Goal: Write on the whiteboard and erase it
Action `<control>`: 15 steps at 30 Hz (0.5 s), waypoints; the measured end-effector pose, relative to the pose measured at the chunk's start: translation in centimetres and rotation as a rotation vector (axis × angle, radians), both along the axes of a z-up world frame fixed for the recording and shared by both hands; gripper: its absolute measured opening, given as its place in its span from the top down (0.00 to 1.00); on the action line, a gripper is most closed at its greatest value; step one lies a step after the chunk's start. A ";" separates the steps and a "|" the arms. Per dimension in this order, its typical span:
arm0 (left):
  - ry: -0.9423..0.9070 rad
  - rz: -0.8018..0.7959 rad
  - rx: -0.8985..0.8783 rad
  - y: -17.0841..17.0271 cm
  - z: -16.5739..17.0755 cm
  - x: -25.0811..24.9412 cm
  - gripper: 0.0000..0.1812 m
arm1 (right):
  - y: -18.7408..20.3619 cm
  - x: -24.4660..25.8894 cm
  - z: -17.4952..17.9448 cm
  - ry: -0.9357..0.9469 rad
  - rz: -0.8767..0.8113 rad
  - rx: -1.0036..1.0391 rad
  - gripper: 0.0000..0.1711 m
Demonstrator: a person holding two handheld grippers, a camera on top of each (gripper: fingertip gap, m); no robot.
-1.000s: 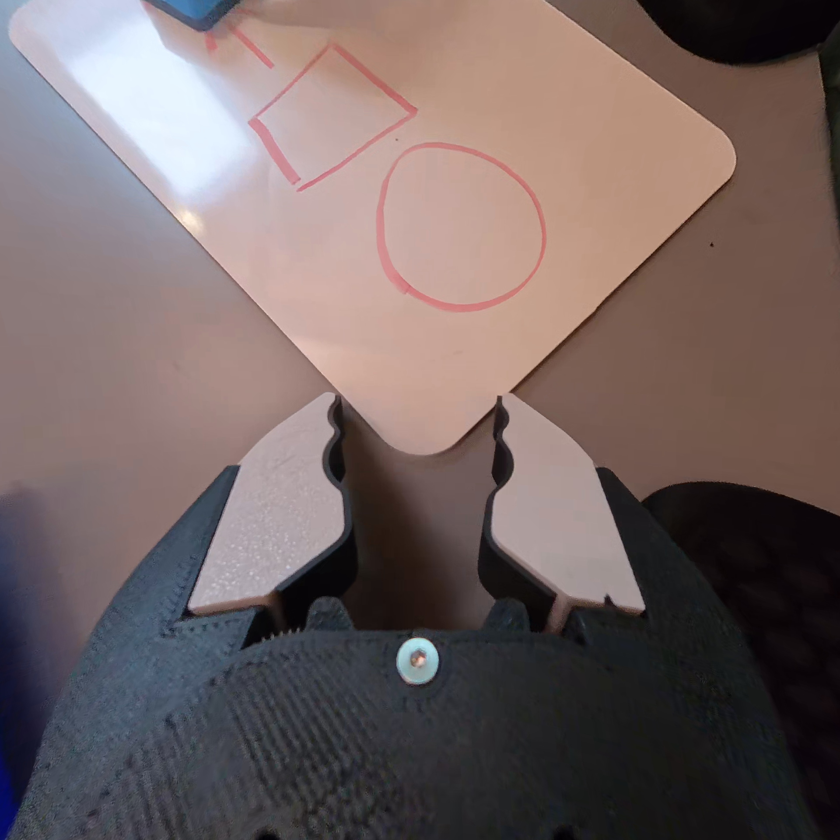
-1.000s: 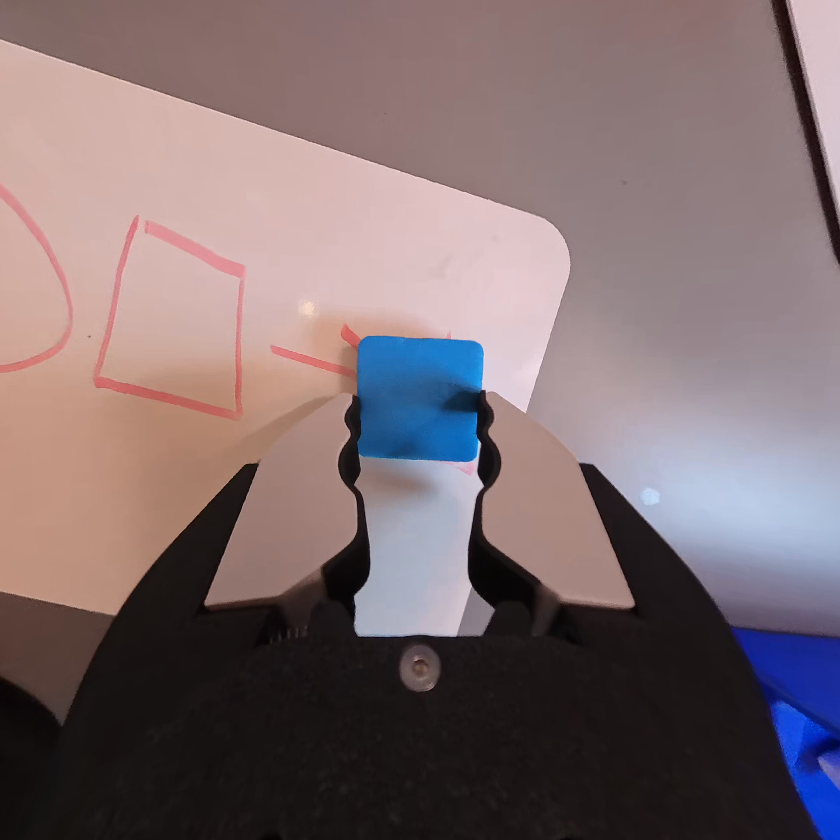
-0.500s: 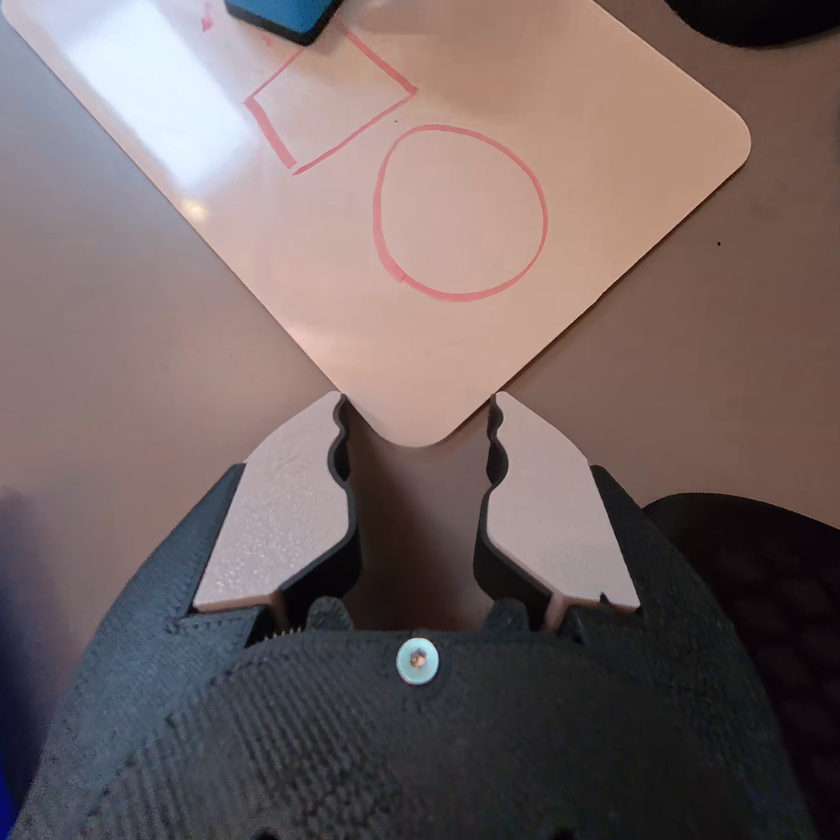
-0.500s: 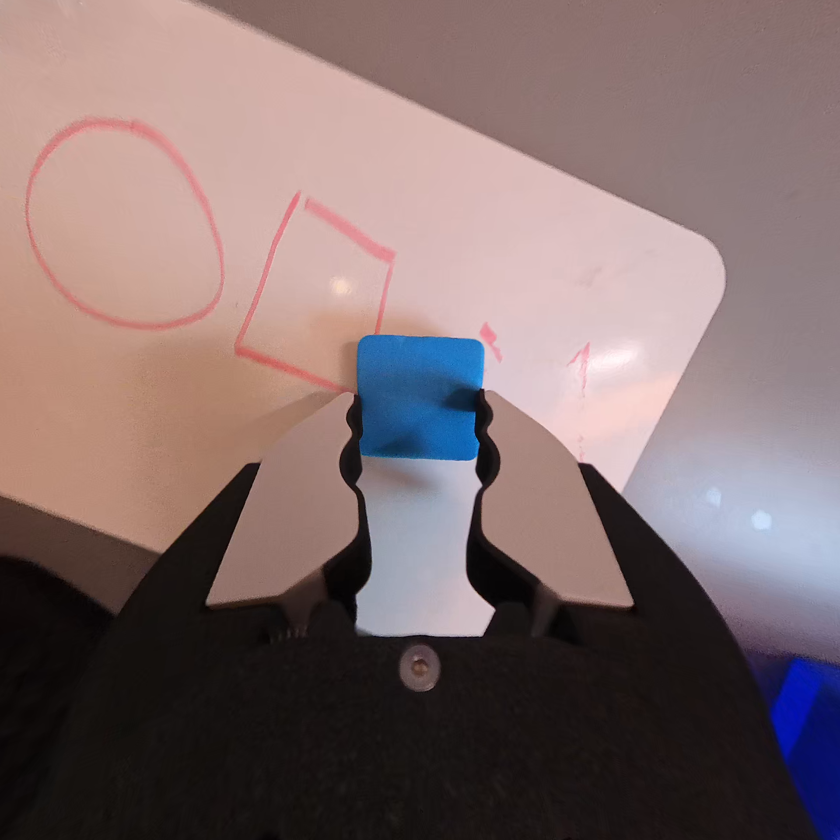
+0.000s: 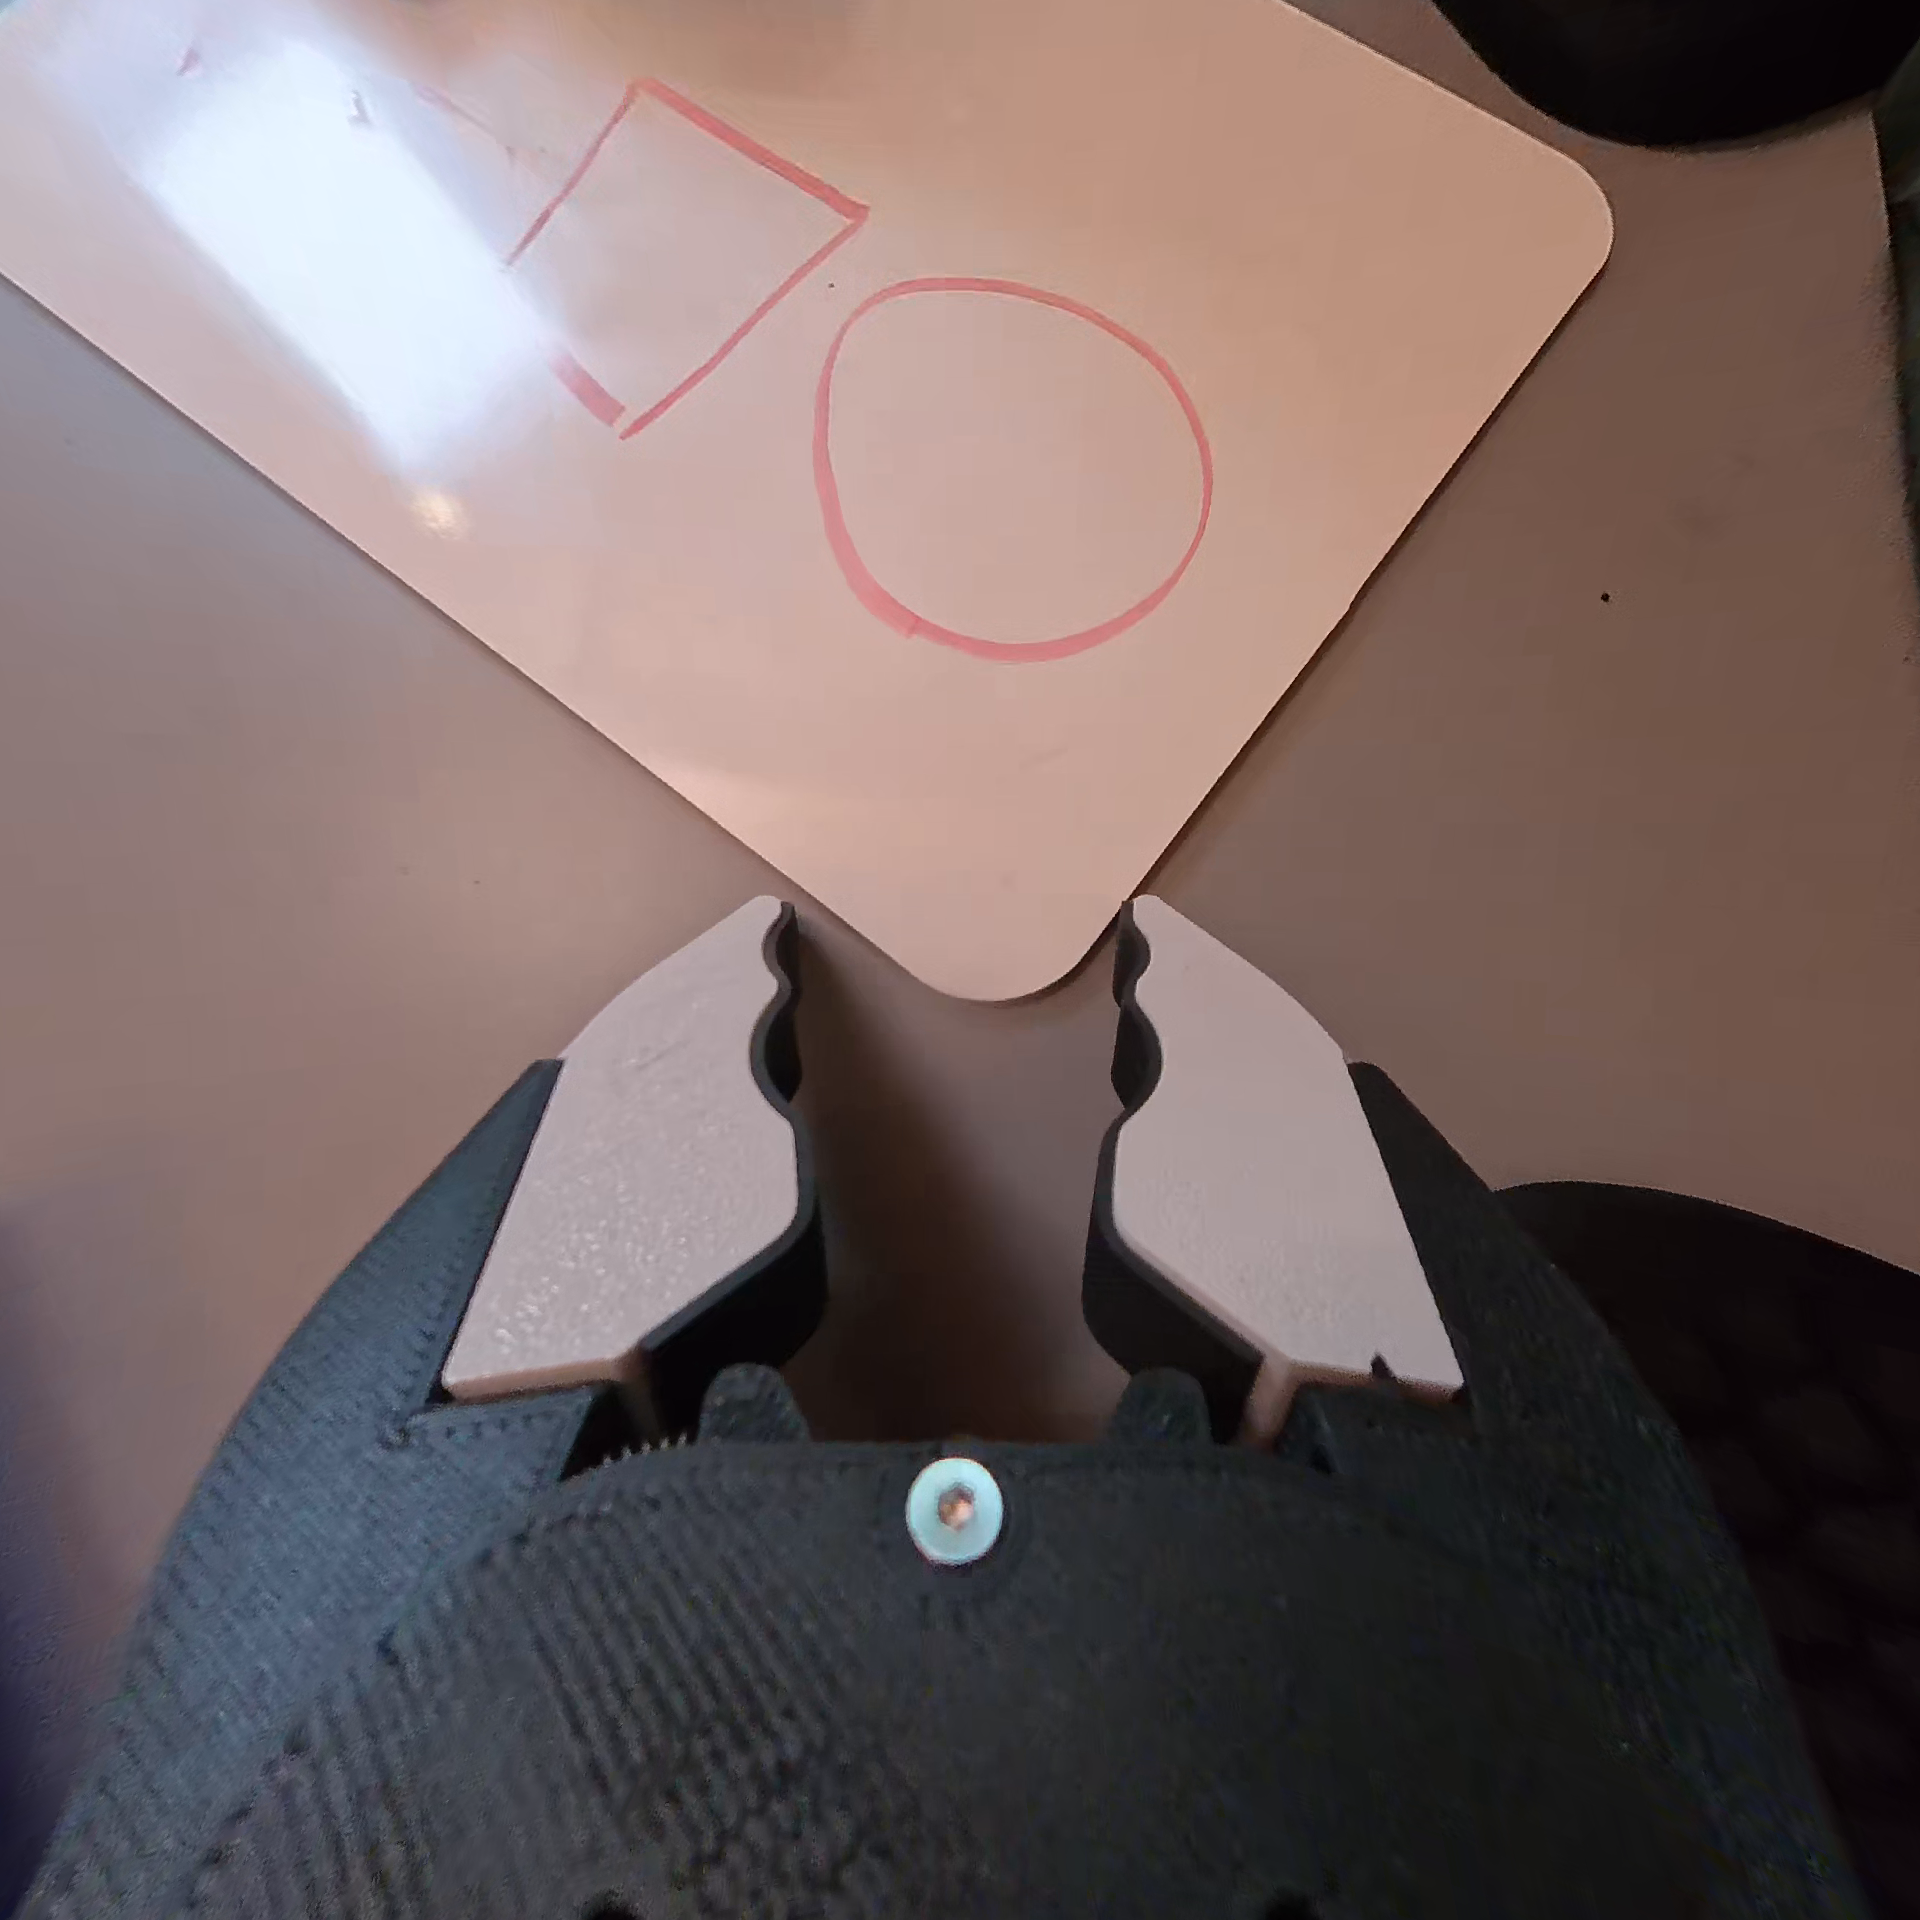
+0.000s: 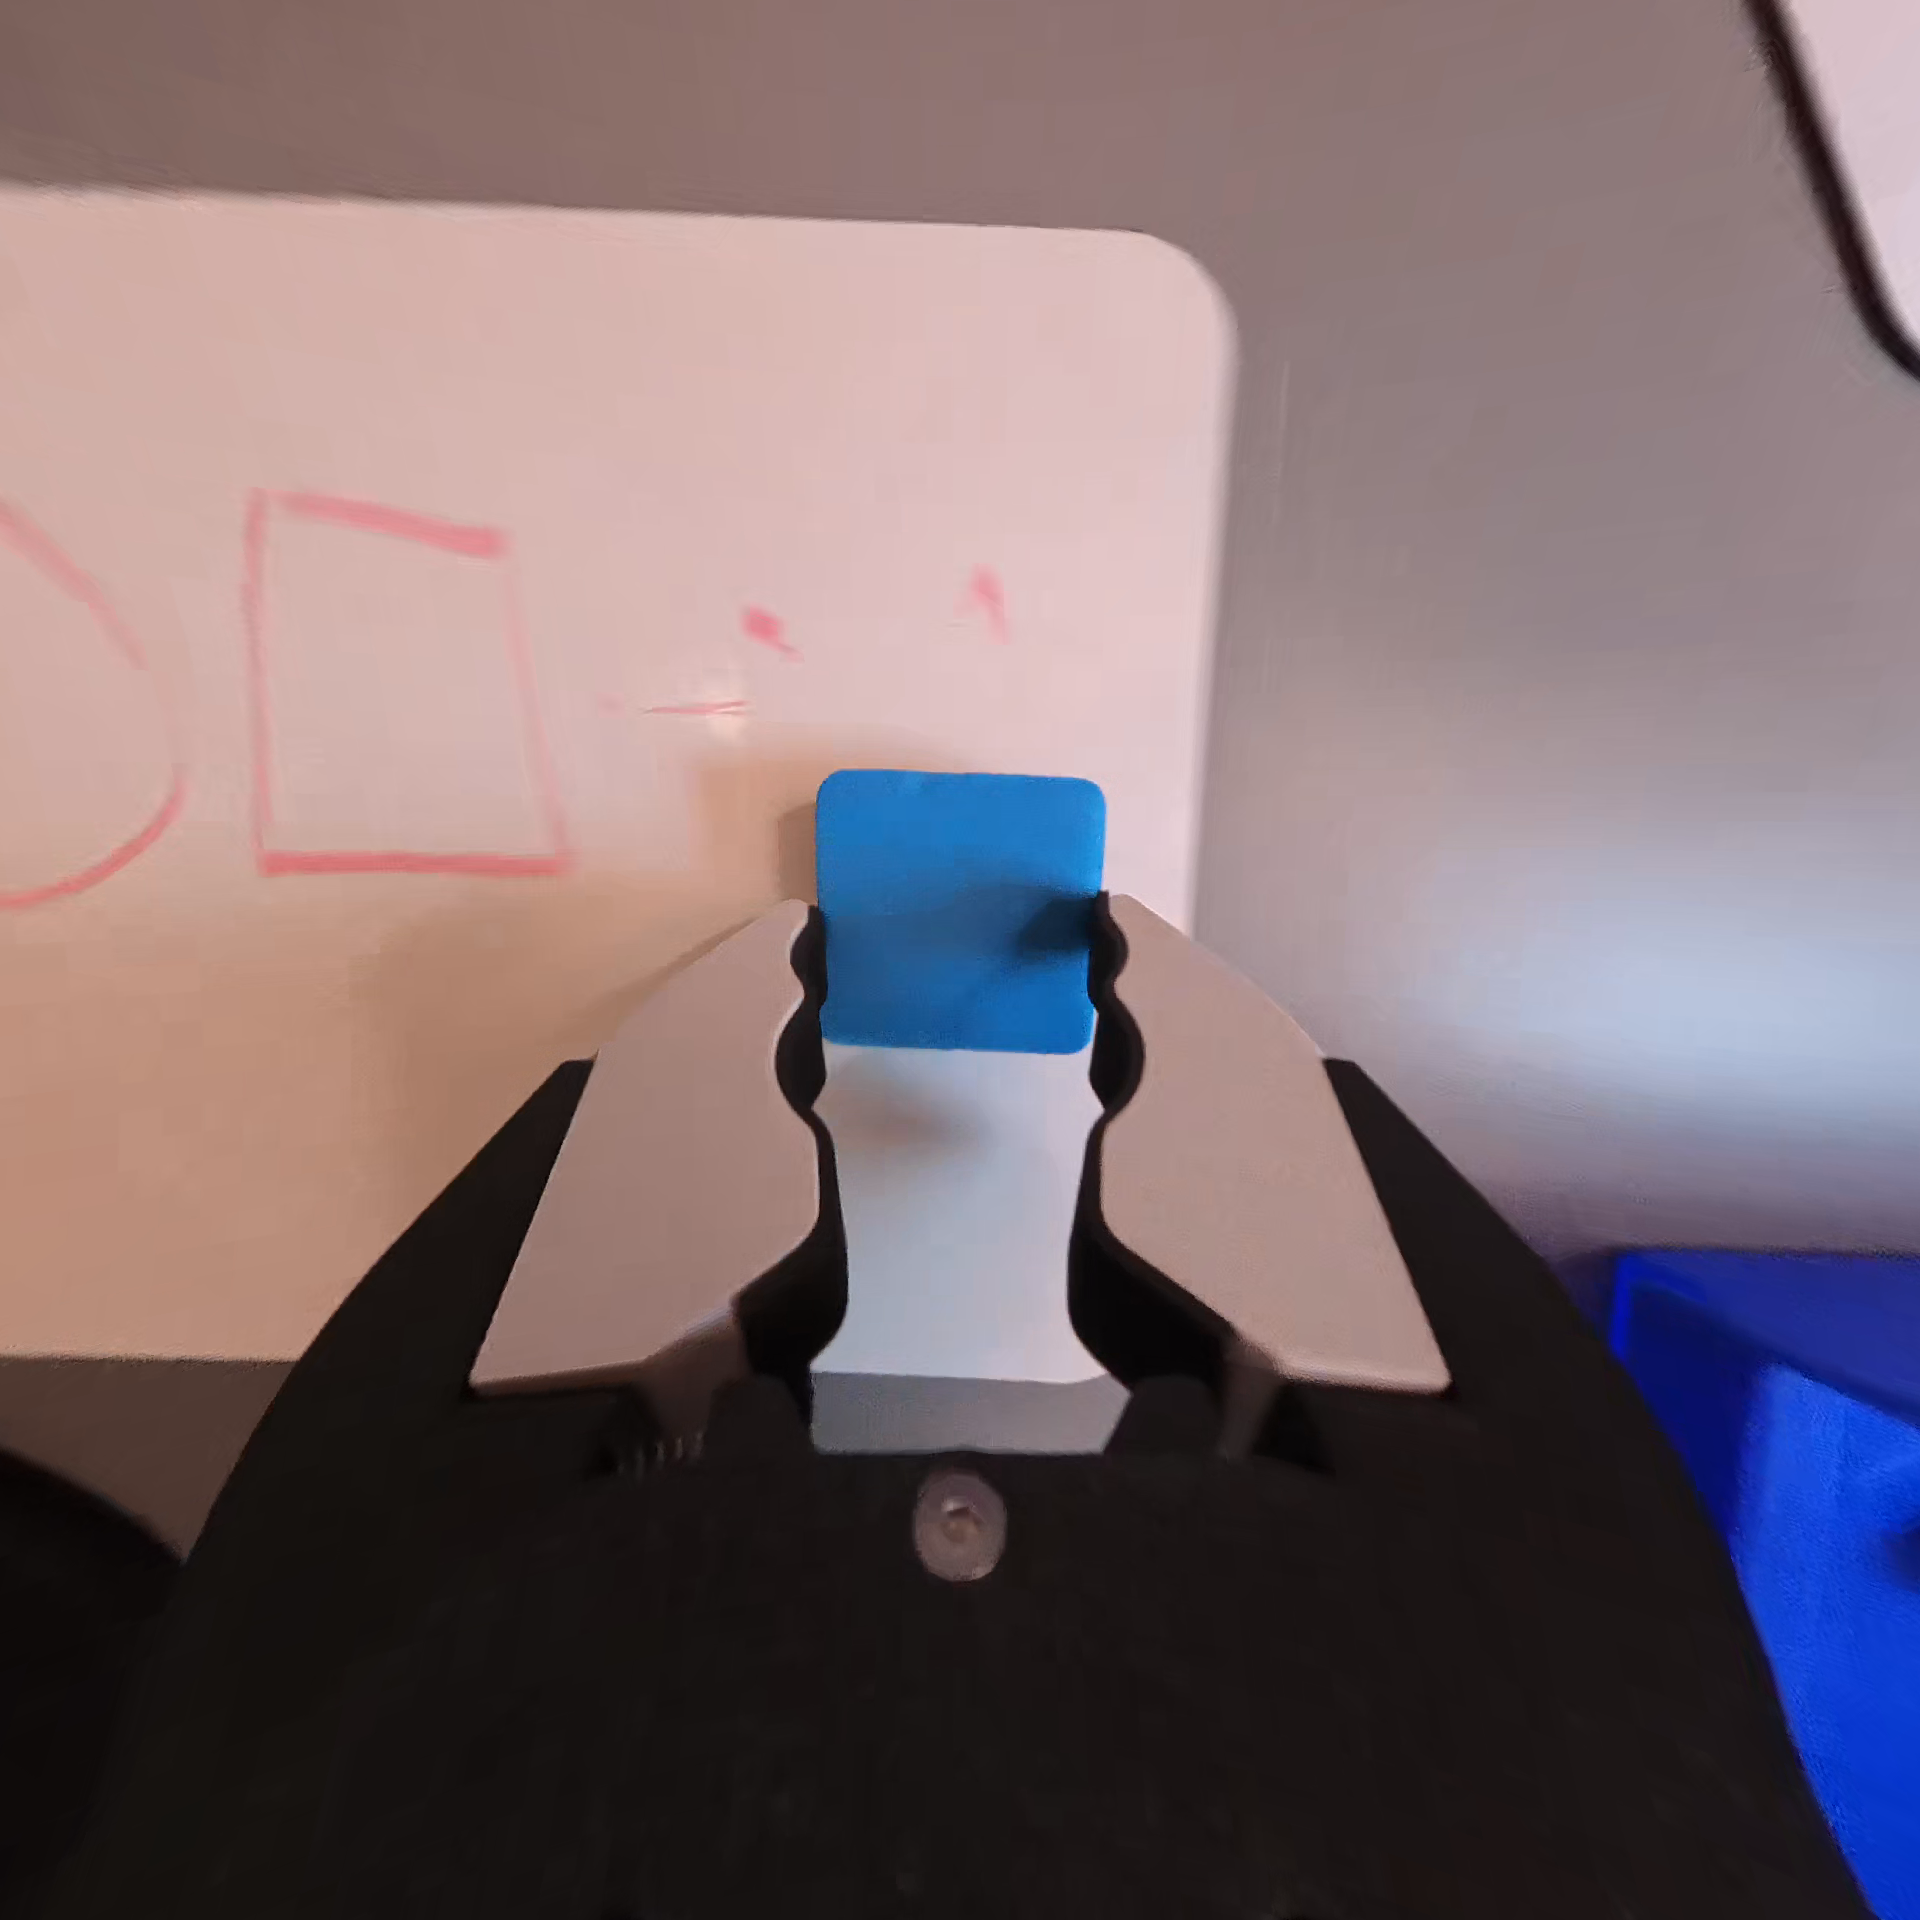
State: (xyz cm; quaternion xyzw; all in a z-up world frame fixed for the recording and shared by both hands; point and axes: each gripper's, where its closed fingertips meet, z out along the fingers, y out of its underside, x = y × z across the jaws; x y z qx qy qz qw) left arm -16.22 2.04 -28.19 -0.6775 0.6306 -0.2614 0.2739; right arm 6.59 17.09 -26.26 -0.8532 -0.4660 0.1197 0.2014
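the right gripper (image 6: 954,914) is clamped on a blue eraser (image 6: 956,904) over the whiteboard (image 6: 623,395), near faint red smudges (image 6: 769,629). the left gripper (image 5: 954,914) sits with jaws apart at the board's near corner, where a red square (image 5: 686,249) and circle (image 5: 1013,468) show, on the table (image 5: 260,779)

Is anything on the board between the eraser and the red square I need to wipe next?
Nothing solid: between the blue eraser and red square lies bare whiteboard with only faint red smears.

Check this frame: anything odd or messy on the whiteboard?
Yes. Small red marker smudges remain on the white rounded-corner whiteboard, right of the red square, above the blue square eraser: leftovers from incomplete wiping.
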 end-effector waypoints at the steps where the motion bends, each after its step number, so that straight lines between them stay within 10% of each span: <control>1: -0.002 0.001 0.001 0.0 0.0 0.1 0.68 | 0.7 0.1 -0.3 0.022 -0.025 -0.022 0.71; 8: -0.010 0.013 0.000 0.1 0.0 0.3 0.67 | -7.9 -8.5 -0.3 0.056 0.331 -0.044 0.72; 15: -0.019 0.015 0.009 0.0 0.1 0.6 0.68 | 3.4 -1.4 -0.3 0.073 -0.041 -0.003 0.72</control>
